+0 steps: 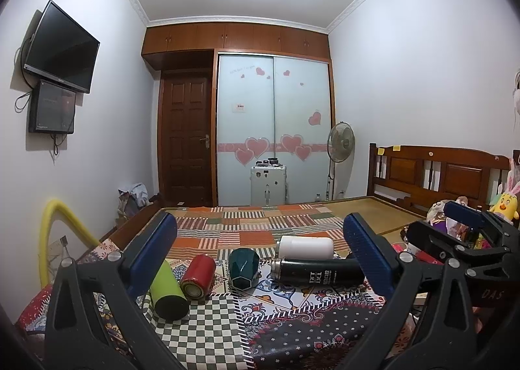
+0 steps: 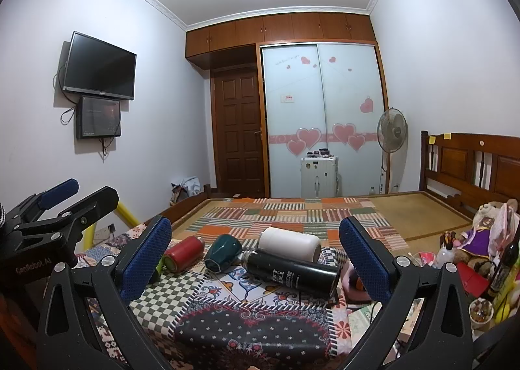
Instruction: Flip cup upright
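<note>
Nothing is righted yet: your left claw (image 1: 260, 259) and right claw (image 2: 255, 259) both gape apart, the dark green faceted cup (image 1: 243, 267) on its side on the bed

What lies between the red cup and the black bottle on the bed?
The dark green faceted cup lies on its side between the red cup and the black bottle; nothing else sits in that stretch. The left wrist view shows it best.

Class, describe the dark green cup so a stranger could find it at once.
Start at the patchwork bed cover. Five containers lie on their sides there; the green cup is in the middle, between the red can and the black flask. It alone is short, faceted and teal.
</note>
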`<action>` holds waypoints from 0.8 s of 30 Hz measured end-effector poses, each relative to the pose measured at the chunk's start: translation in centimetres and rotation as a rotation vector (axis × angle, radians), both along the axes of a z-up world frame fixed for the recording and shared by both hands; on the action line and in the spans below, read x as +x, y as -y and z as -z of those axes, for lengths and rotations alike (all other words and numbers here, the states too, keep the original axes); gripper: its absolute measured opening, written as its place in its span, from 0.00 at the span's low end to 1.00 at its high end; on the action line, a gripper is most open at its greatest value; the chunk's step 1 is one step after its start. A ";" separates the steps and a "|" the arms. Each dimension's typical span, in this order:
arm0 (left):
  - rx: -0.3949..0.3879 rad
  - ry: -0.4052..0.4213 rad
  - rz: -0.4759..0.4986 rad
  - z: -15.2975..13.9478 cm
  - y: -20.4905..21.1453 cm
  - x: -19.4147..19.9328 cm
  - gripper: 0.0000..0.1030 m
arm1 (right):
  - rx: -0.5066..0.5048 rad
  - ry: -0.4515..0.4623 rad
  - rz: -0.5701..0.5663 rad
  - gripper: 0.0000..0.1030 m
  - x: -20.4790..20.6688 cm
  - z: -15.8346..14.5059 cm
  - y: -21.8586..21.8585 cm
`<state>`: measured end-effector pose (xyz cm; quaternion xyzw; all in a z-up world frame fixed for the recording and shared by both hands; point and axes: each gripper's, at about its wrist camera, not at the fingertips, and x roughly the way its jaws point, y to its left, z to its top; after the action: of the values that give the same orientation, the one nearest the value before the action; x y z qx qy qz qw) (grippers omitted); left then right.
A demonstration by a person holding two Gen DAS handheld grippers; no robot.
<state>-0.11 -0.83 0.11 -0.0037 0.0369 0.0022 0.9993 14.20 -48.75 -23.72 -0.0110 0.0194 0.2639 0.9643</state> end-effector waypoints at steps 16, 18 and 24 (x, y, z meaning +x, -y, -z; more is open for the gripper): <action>0.005 0.006 0.005 0.1 0.2 -0.2 1.00 | 0.003 0.001 0.002 1.00 -0.1 0.1 0.2; 0.003 0.006 0.006 0.1 0.2 -0.2 1.00 | 0.004 0.000 0.002 1.00 -0.1 0.1 0.2; 0.002 0.008 0.010 -0.1 0.3 -0.2 1.00 | 0.002 0.001 0.002 1.00 -0.1 0.1 0.2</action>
<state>-0.33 -1.11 0.16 -0.0023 0.0330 -0.0027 0.9995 14.11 -48.94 -23.79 -0.0104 0.0185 0.2627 0.9646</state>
